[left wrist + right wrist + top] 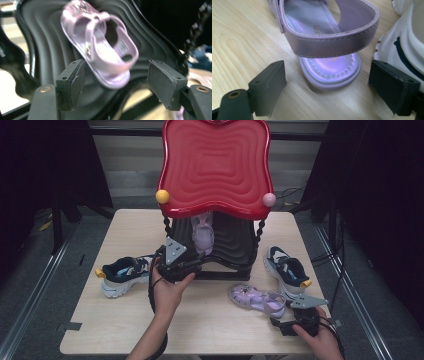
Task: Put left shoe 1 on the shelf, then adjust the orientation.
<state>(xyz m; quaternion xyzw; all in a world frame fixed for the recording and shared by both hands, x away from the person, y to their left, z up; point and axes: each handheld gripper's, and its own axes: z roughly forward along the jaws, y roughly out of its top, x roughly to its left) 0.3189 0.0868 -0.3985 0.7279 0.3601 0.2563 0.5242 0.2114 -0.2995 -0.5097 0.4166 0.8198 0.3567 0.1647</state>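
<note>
My right hand-held gripper [325, 87] gaped before a glossy lilac sandal [324, 42] on the bench [210, 320]; my left hand-held gripper [115, 85] gaped beneath its twin [100, 45].

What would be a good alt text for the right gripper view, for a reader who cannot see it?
The right tool is open, its two black jaws standing either side of the heel of a lilac sandal that lies on the light wooden table. Neither jaw touches the sandal. The white sole of a sneaker shows at the right edge.
</note>
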